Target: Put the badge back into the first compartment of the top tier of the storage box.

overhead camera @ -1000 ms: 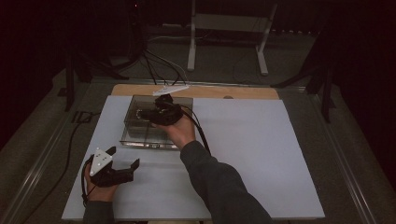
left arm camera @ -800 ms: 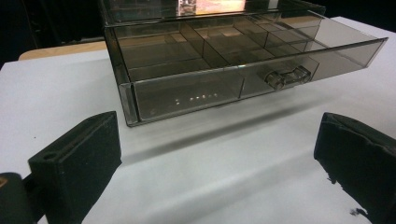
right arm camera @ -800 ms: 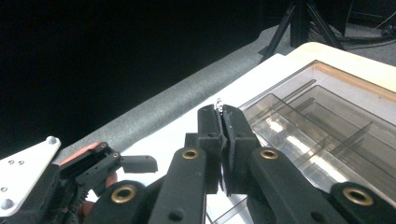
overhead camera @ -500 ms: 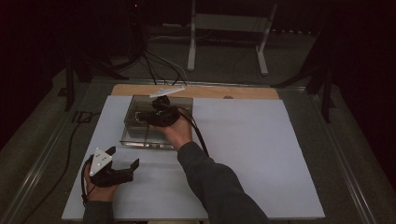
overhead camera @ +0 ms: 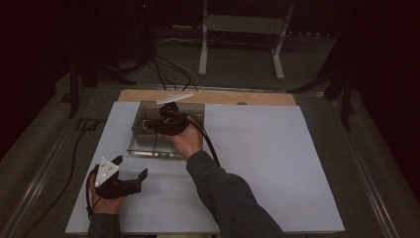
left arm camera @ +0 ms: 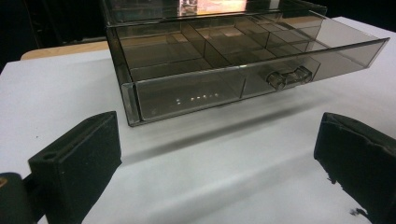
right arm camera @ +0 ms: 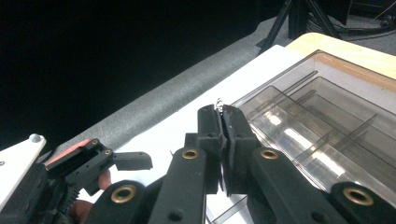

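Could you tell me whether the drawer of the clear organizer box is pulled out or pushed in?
Pulled out: the drawer juts forward from its case, its divided compartments uncovered.

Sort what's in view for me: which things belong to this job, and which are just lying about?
In the job:
- smoky clear compartment drawer, pulled open
- right hand-held gripper, shut, over the drawer
- left hand-held gripper, open, waiting nearby

Lying about:
- white table board
- floor cables
- white stand

The room is dark. Beyond the right gripper (overhead camera: 166, 119), a wooden tabletop edge (overhead camera: 257, 97) borders the white work surface (overhead camera: 277, 163). Farther out, a white metal stand (overhead camera: 240, 29) and black cables (overhead camera: 168, 69) rest on grey carpeted floor (overhead camera: 237, 74).
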